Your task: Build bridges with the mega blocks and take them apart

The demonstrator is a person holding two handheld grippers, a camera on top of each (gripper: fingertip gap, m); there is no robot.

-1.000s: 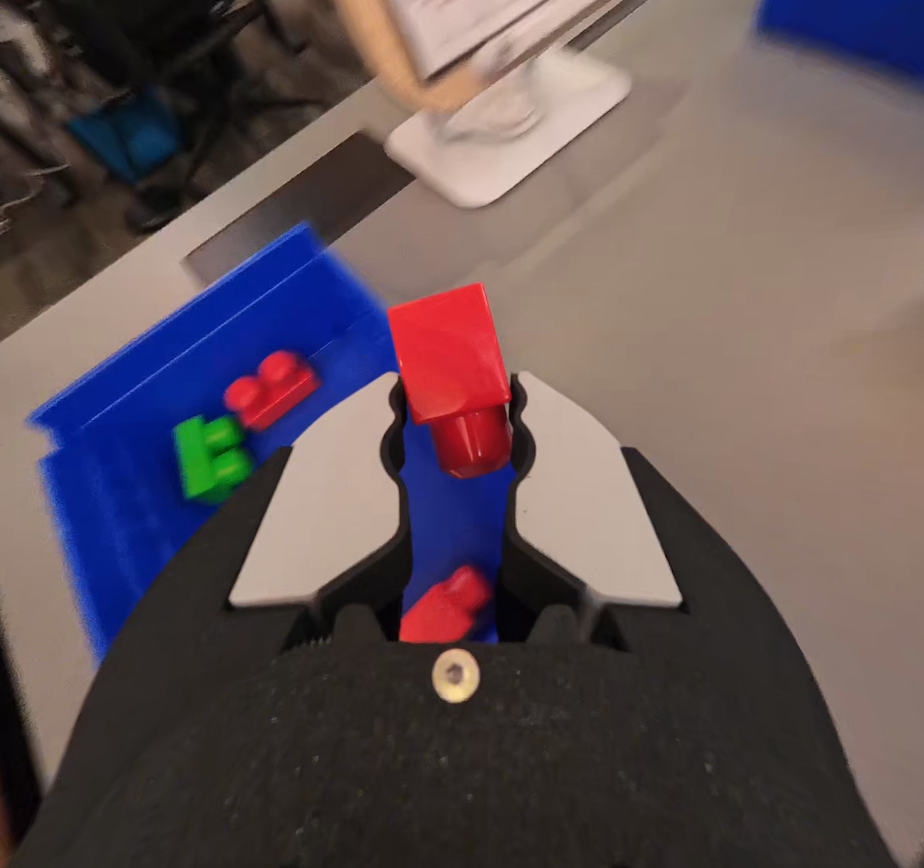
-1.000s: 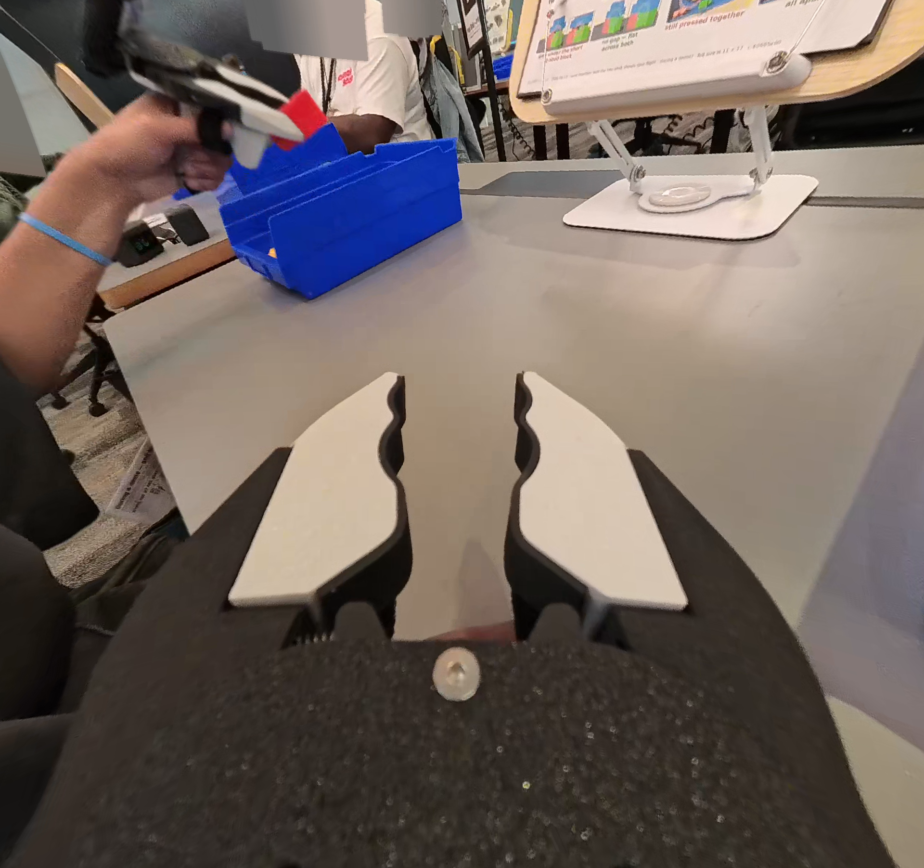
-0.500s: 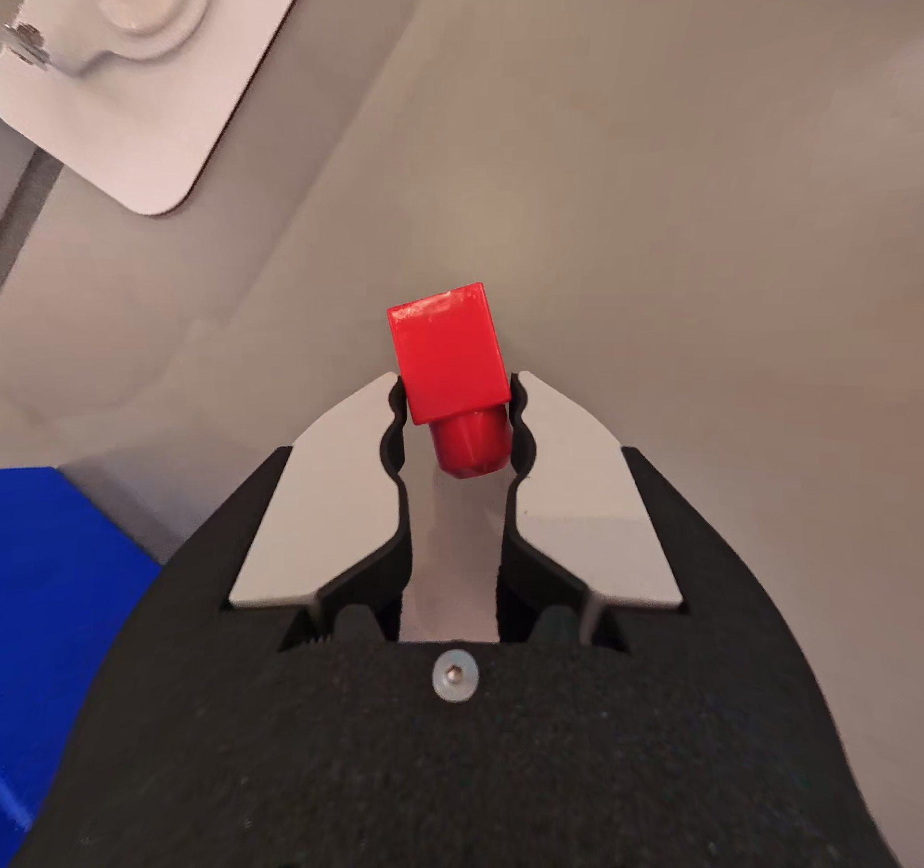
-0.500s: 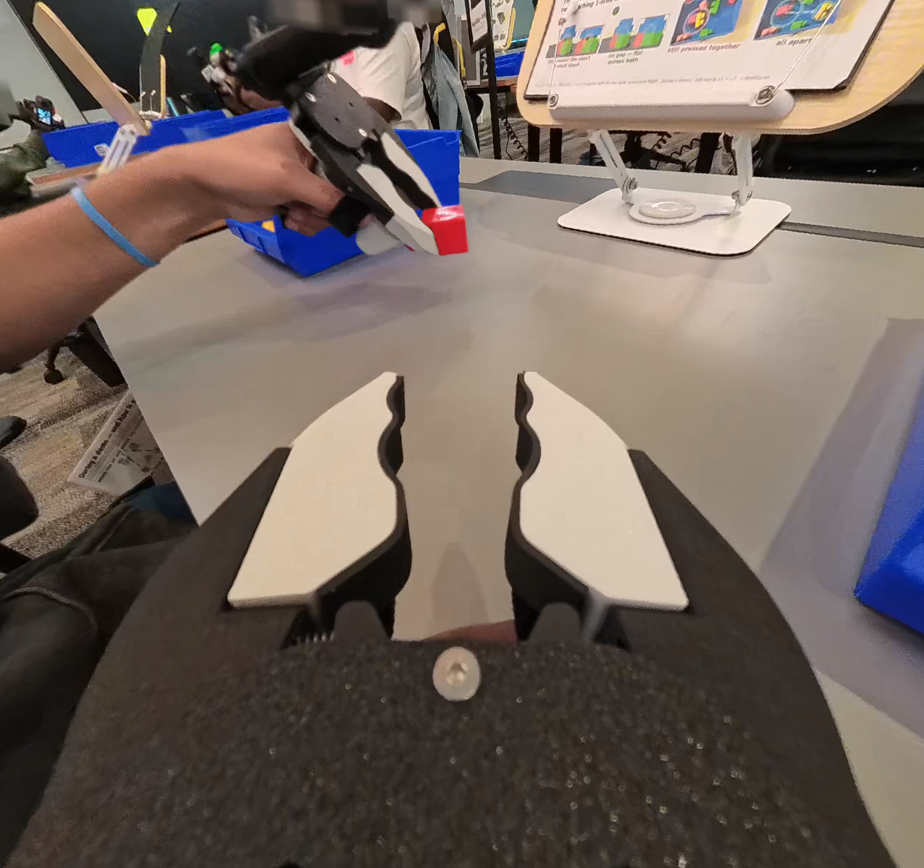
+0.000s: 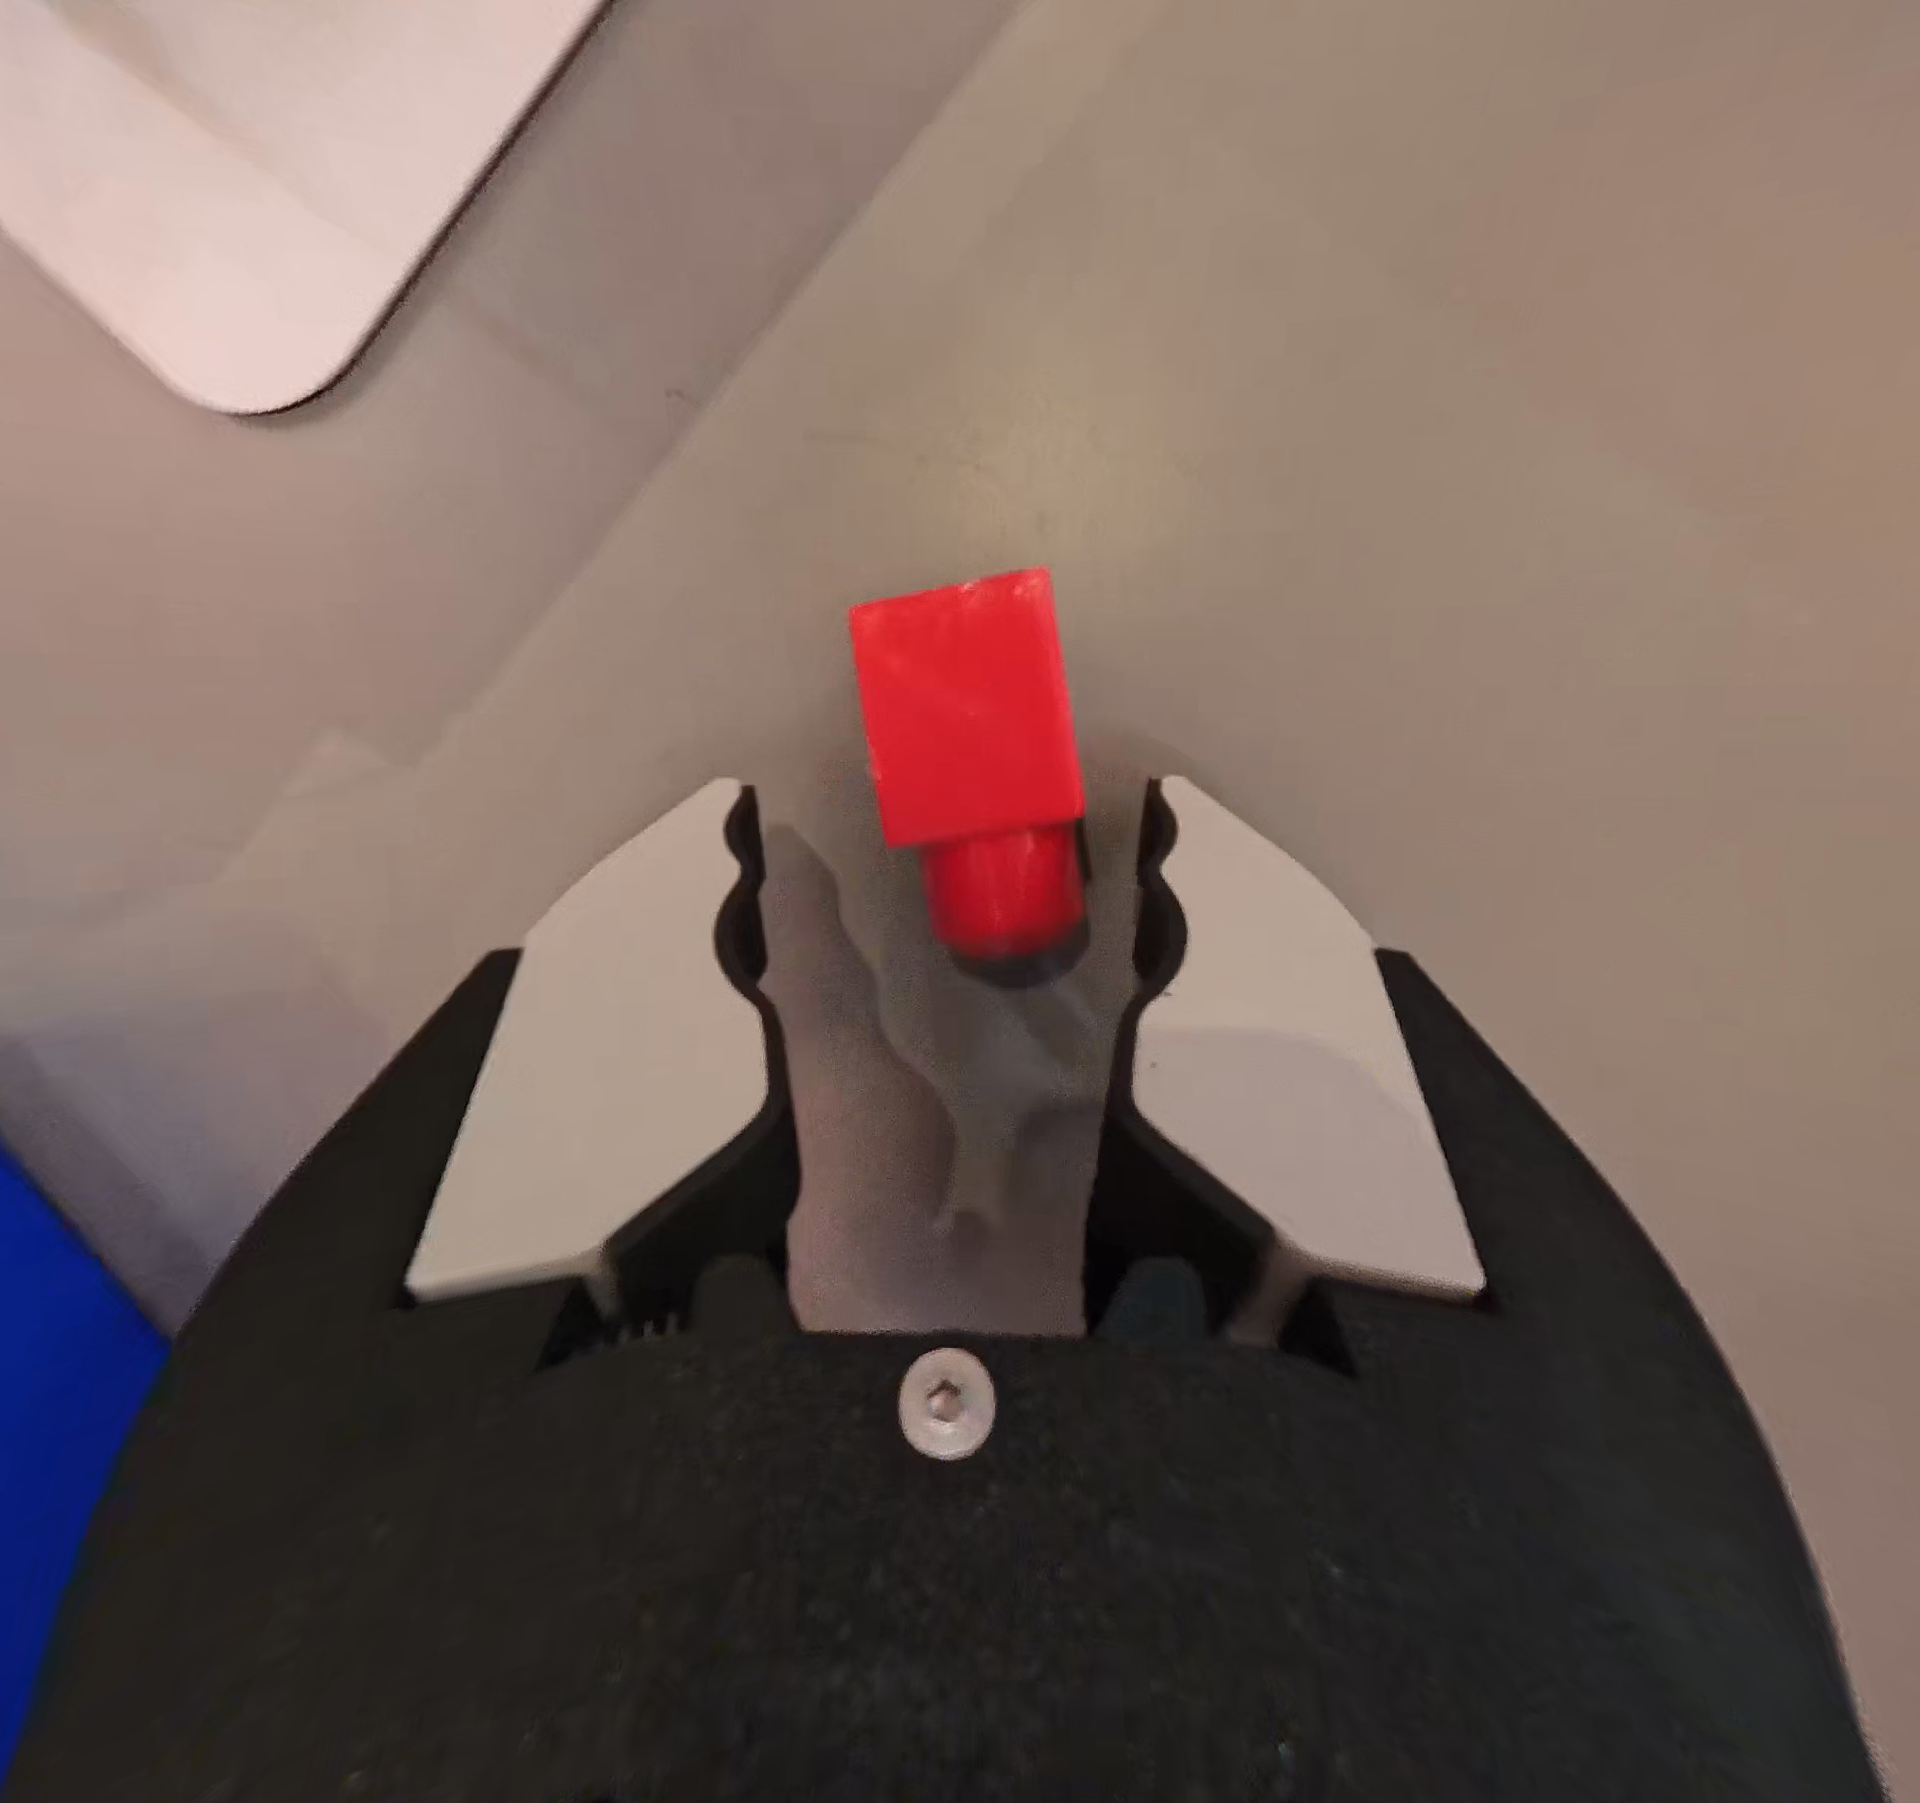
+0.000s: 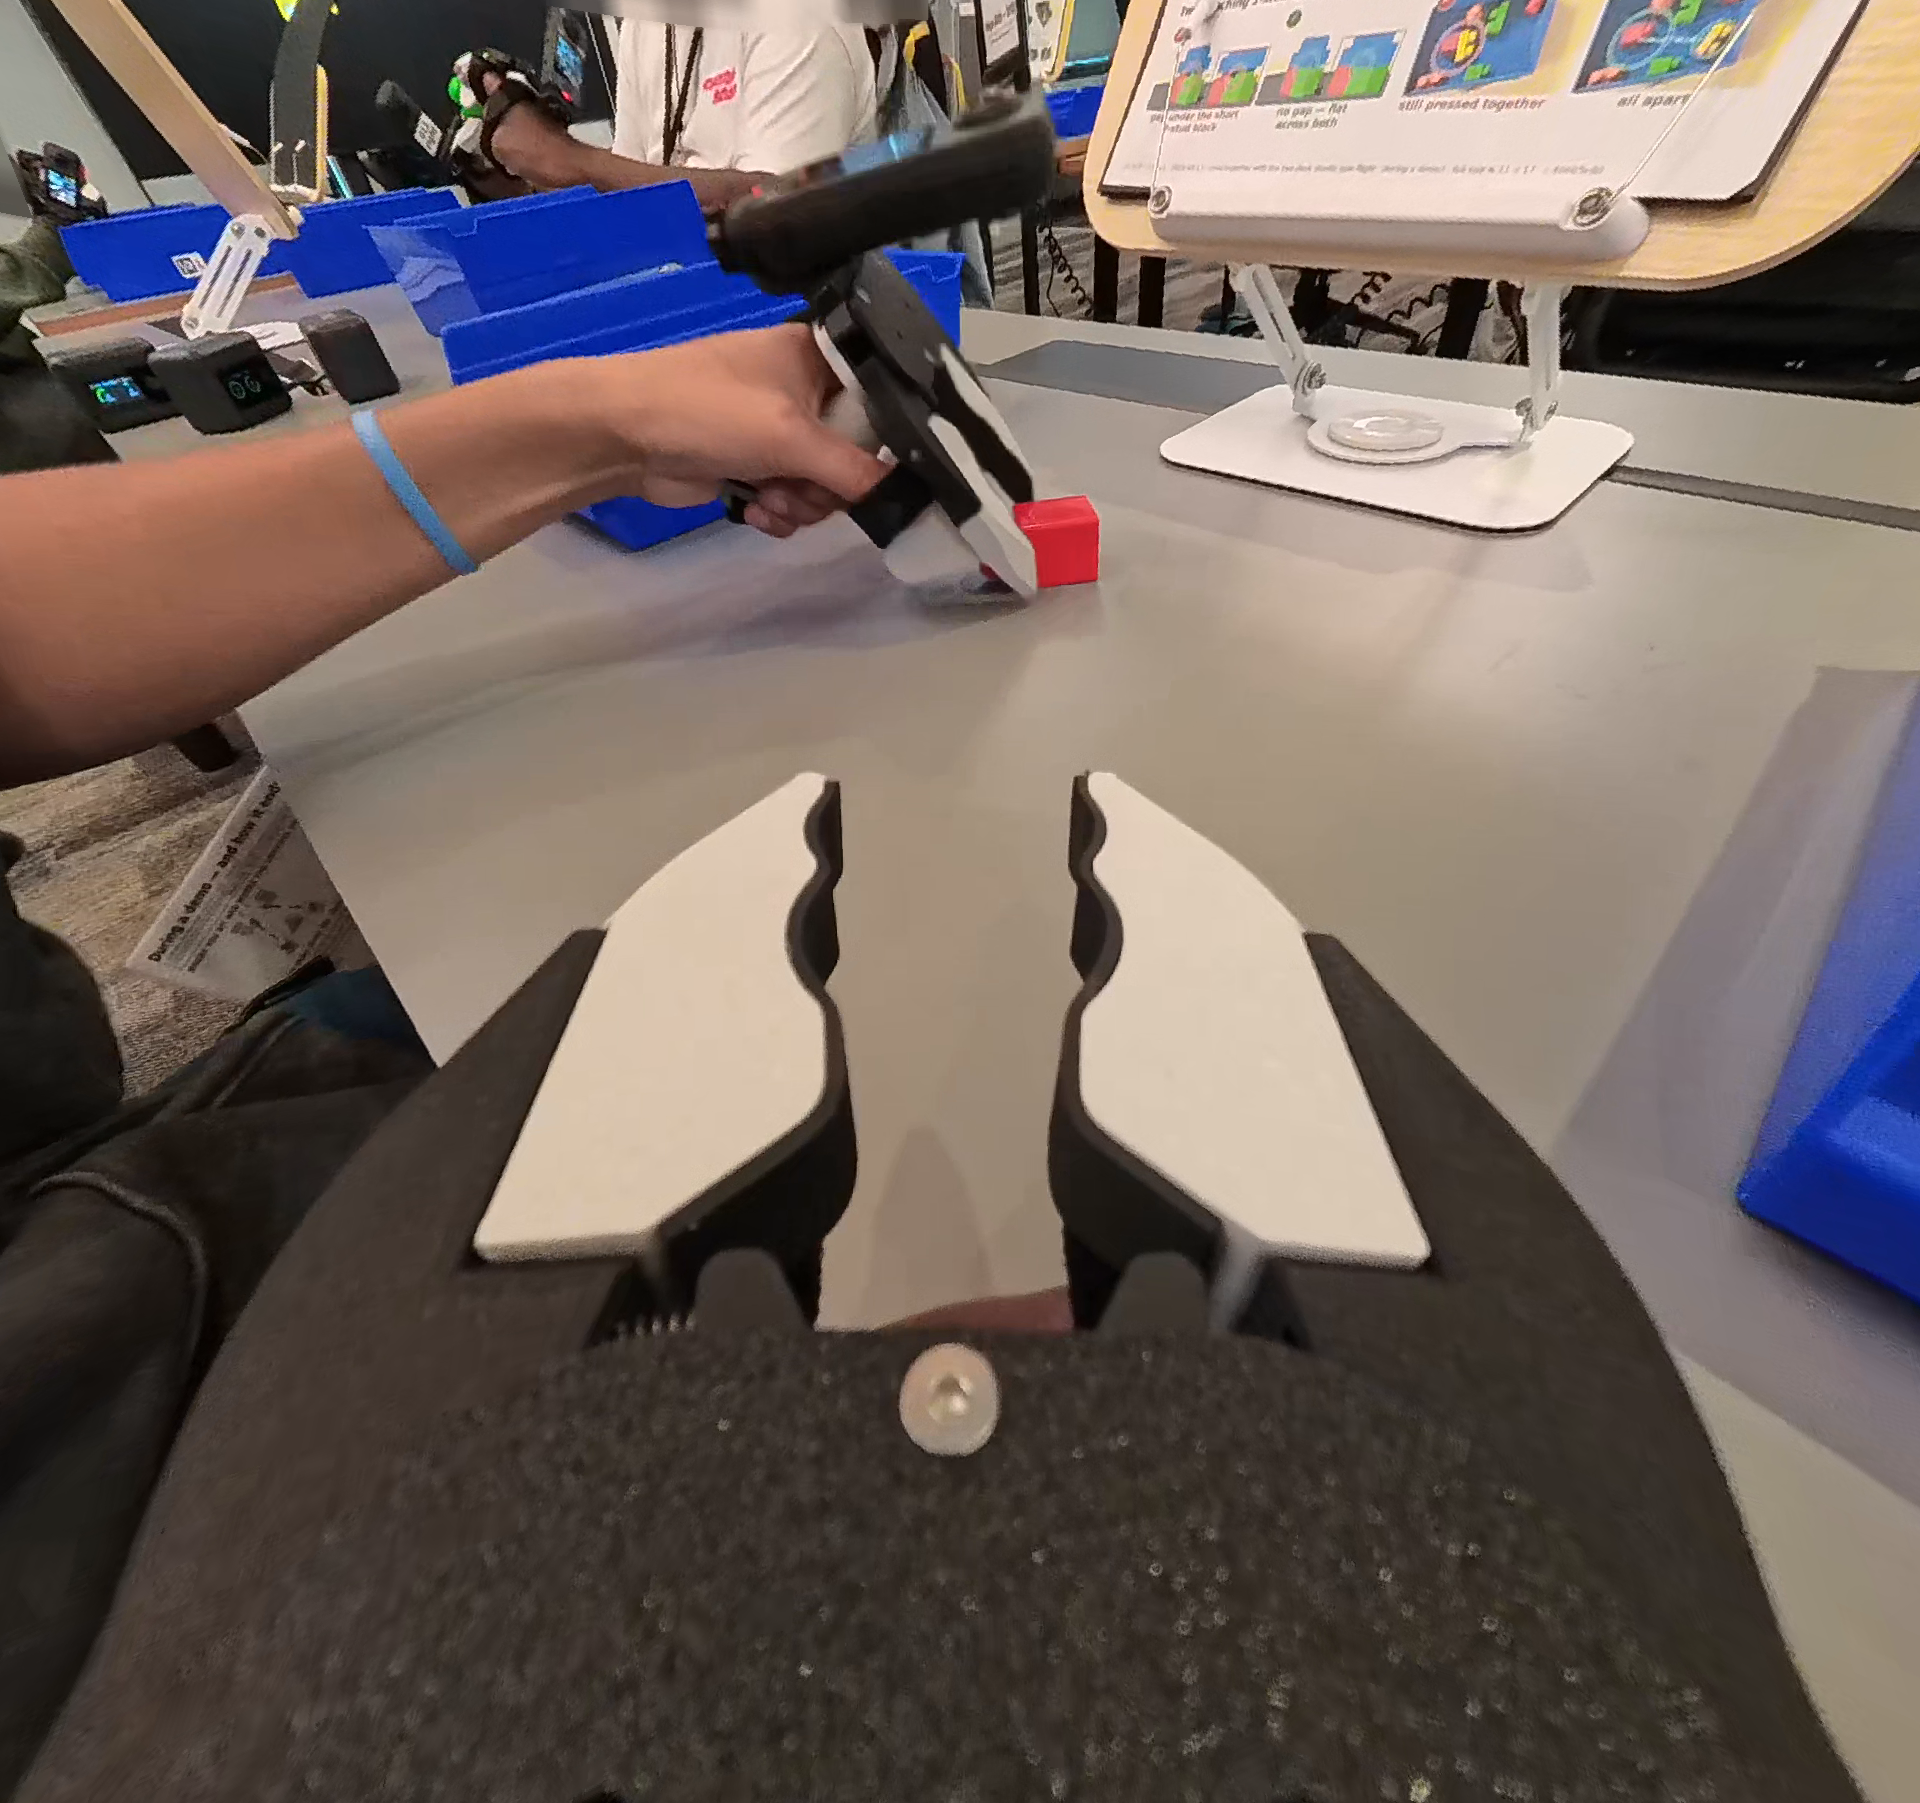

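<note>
A red one-stud block (image 5: pixel 966 714) lies on its side on the grey table (image 5: pixel 1455 403), its stud pointing back toward my left gripper (image 5: pixel 945 797). The left gripper is open, with a gap between each finger and the block. The right wrist view shows the same block (image 6: pixel 1060 538) resting on the table just in front of the left gripper (image 6: pixel 997 558), which a hand holds low over the surface. My right gripper (image 6: pixel 956 808) is open and empty, hovering over bare table nearer the front edge.
A white stand base (image 6: pixel 1392 444) carrying an instruction board stands at the back right, and it also shows in the left wrist view (image 5: pixel 260 143). One blue bin (image 6: pixel 665 319) sits behind the left hand; another blue bin (image 6: pixel 1860 1130) is at the right edge. A person sits behind. My right fingertips sit around 30 centimeters from my left ones.
The left gripper carried the red block from above the blue bin to the table's middle, lowered it onto the surface and opened its jaws. The right gripper stayed open and shifted only slightly.
</note>
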